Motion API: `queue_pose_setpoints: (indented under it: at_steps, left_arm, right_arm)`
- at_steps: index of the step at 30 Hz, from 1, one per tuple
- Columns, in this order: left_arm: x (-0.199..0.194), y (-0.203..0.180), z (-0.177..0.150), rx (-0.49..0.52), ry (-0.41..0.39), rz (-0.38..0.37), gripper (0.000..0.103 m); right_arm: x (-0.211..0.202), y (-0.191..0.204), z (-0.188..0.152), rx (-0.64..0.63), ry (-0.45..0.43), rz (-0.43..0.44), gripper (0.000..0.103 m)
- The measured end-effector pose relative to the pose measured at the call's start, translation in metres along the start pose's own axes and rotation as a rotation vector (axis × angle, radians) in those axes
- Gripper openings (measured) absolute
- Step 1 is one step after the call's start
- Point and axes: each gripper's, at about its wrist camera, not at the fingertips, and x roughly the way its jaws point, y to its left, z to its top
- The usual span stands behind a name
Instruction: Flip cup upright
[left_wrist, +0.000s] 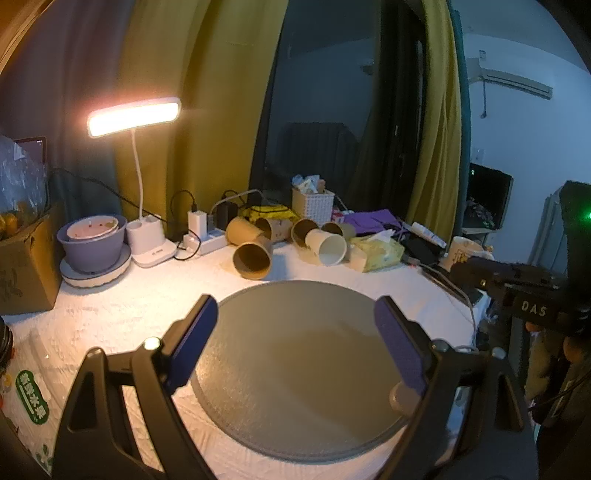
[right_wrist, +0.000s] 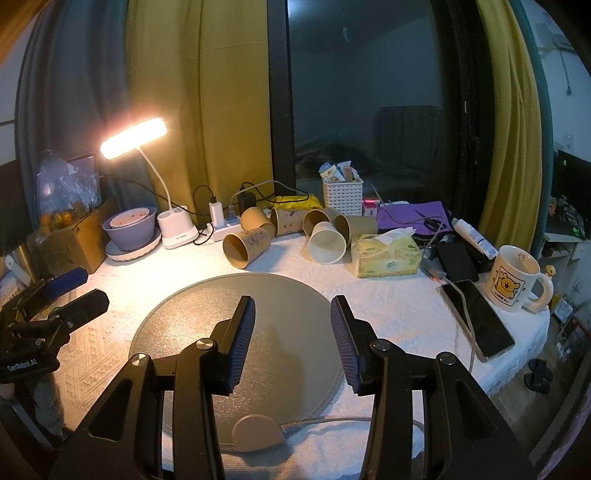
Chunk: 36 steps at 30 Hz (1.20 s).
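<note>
Currently nothing is being gripped: the left gripper is being held with its jaws spread wide, and the right gripper with its jaws parted more narrowly, both above the round grey mat. Well beyond both sets of jaws, past the mat's far edge, a cluster of paper cups is lying on its side on the surface. The brown cup nearest the mat is being presented mouth-first, slightly left of the right jaws' line; a white cup is lying a little to their right.

For a clean flip, one cup should probably be approached across its side wall (thin paper is easily crushed), gripped lightly, and rotated until the mouth is facing up, with the neighbouring cups being left undisturbed.

From the right wrist view, a mug, a phone and a tissue box are being shown clearly off to the right of the jaws; from the left wrist view the mug is largely being hidden behind the other gripper's body.
</note>
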Motion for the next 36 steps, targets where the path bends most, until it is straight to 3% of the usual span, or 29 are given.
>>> queue_pose_setpoints:
  at_steps: [28,36]
  left_arm:
    - [-0.006,-0.004,0.008,0.006,-0.019,-0.022,0.088]
    - [0.024,-0.009,0.011,0.022,0.053,-0.037,0.088]
  right_arm:
    - [0.000,-0.004,0.002,0.001,-0.004,0.000,0.045]
    - [0.017,-0.022,0.008,-0.007,0.026,0.014,0.045]
